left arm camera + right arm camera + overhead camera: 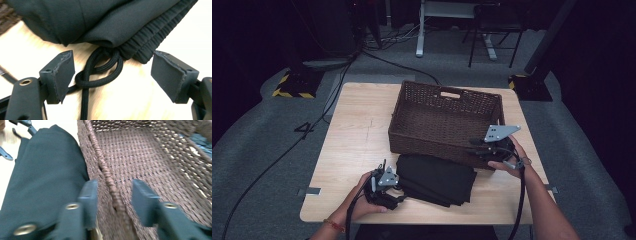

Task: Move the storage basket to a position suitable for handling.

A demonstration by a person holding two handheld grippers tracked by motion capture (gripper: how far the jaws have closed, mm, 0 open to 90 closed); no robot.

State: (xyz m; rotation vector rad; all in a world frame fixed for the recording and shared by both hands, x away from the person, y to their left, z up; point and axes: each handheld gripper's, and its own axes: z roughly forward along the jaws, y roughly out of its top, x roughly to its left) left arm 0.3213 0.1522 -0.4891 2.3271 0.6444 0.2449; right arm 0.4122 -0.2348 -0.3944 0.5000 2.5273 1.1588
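- A dark room with grey carpet lies around my wooden table (pixel 357 135); past its far edge I see cables and chair legs.
- The wicker basket (pixel 444 107) stands open and holds nothing that I can see. Its near rim (pixel 110 182) runs between my right fingers (pixel 88 195), one outside the wall and one inside.
- My right gripper (pixel 492 149) has its jaws spread astride that rim. I can't tell for sure if a pad grazes the weave; it looks like a loose straddle, not a pinch.
- The folded black garment (pixel 437 177) lies on the table, touching the basket's outer wall, just ahead of my left fingers (pixel 61 72).
- My left gripper (pixel 384 187) is spread wide and holds nothing.
- The drawstring (pixel 100 72) loops out from the waistband and lies between my left fingers, untouched.
- I judge the folding done and the move into the basket still left.
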